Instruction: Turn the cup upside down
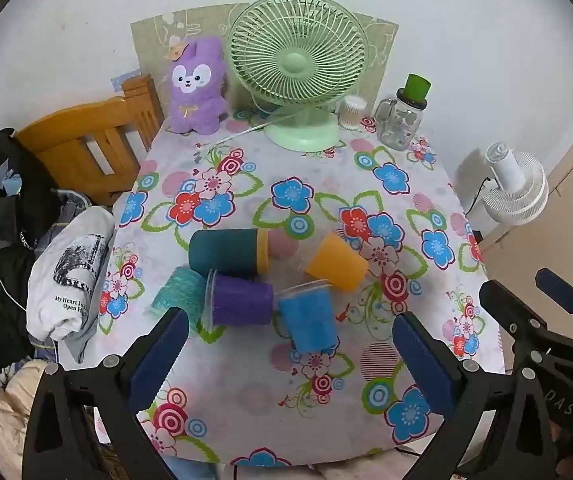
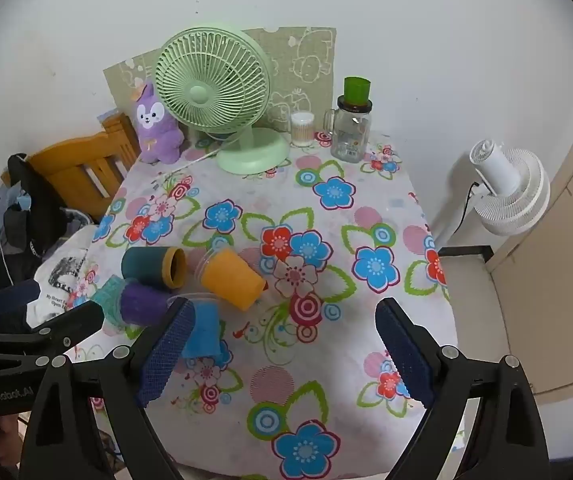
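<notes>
Over on the left, the left gripper (image 1: 290, 344) hangs low above the near edge of the flowered table (image 1: 406, 208), tilted down, fingers spread wide and grasping nothing. Ahead of it five cups lie on their sides in a cluster: a teal cup (image 1: 180, 292), a dark green cup (image 1: 228, 251), a purple cup (image 1: 242, 299), a blue cup (image 1: 310, 320) and an orange cup (image 1: 336, 262). To the right, the right gripper (image 2: 282, 344) hovers level beside it, likewise released
</notes>
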`<action>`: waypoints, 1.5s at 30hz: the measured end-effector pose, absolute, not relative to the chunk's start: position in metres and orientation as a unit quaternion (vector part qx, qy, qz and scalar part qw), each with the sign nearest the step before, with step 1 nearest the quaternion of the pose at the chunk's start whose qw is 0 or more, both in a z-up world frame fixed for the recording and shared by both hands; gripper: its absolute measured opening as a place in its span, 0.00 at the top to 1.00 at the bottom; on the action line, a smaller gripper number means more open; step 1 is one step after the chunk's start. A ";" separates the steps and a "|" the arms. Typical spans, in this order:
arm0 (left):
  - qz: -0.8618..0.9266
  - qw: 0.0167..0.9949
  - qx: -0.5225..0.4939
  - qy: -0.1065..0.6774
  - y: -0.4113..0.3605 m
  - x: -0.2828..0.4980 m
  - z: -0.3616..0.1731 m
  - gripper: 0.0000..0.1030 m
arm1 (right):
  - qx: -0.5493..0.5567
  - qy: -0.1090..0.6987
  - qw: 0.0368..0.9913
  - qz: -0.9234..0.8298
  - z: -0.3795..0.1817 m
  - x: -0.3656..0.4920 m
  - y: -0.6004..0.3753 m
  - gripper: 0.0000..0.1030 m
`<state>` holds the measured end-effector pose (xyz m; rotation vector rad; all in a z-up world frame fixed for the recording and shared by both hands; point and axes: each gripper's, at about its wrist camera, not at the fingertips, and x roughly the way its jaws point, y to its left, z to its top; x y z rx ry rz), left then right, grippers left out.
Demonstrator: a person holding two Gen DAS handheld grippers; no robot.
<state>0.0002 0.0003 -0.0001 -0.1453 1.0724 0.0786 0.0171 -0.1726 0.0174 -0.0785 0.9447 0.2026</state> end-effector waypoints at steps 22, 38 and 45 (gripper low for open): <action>0.062 0.865 -0.070 0.493 -0.015 -0.011 0.010 0.00 | -0.037 0.448 0.886 0.113 0.022 0.009 -0.189 0.09; 0.086 0.865 -0.067 0.490 -0.020 -0.011 0.014 0.00 | -0.037 0.452 0.882 0.128 0.022 0.015 -0.193 0.09; 0.092 0.862 -0.066 0.493 -0.016 -0.010 0.013 0.00 | -0.037 0.457 0.878 0.133 0.023 0.022 -0.185 0.09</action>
